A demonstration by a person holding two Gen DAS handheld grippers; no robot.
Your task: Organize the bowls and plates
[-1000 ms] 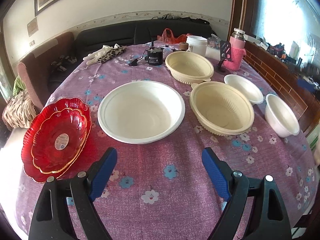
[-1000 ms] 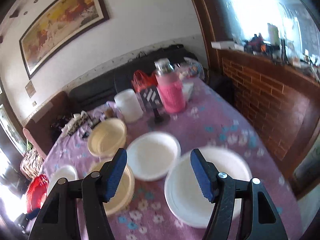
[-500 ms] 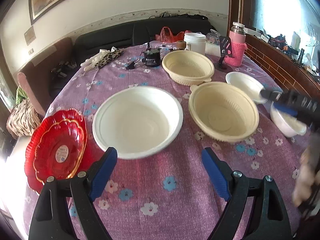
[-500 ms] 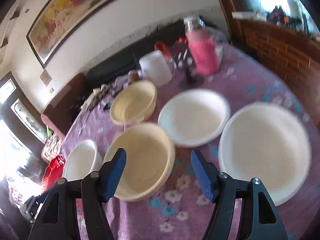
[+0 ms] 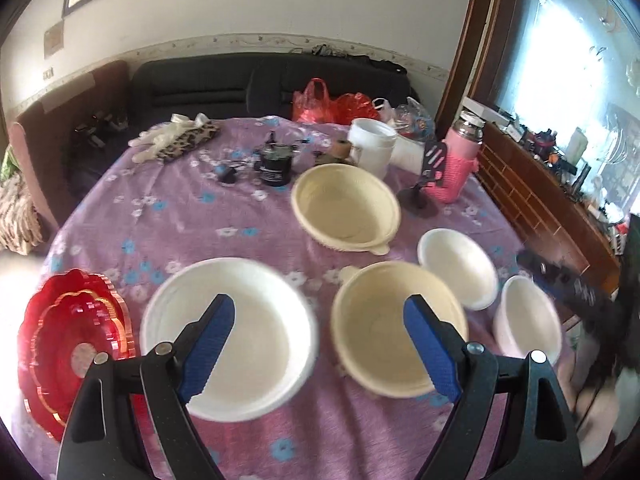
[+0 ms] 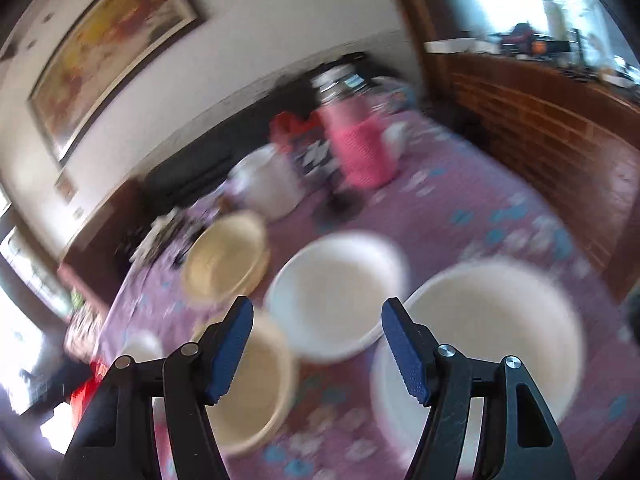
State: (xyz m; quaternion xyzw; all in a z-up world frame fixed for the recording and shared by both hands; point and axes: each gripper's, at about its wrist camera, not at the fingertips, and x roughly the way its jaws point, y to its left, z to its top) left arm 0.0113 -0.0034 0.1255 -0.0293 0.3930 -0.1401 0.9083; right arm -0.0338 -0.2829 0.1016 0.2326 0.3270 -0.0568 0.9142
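Note:
My left gripper [image 5: 318,346] is open and empty above the near table edge, over a large white bowl [image 5: 256,328] and a cream bowl [image 5: 384,320]. A second cream bowl [image 5: 346,206] sits farther back. Two small white bowls [image 5: 456,266] [image 5: 526,318] lie at the right. Stacked red glass plates [image 5: 72,344] lie at the left. My right gripper [image 6: 316,344] is open and empty over a small white bowl [image 6: 340,284], with another white bowl [image 6: 496,328] to its right and cream bowls [image 6: 256,376] [image 6: 224,258] to its left. The right wrist view is blurred.
A purple flowered cloth [image 5: 180,216] covers the round table. At the back stand a pink bottle [image 5: 456,160], a white tub [image 5: 370,146], a black jar [image 5: 274,162], a phone stand [image 5: 424,188] and gloves [image 5: 176,140]. A brick ledge [image 5: 540,200] runs along the right.
My left gripper has moved forward and up over the near bowls. My right gripper has swung down toward the small white bowls, with motion blur.

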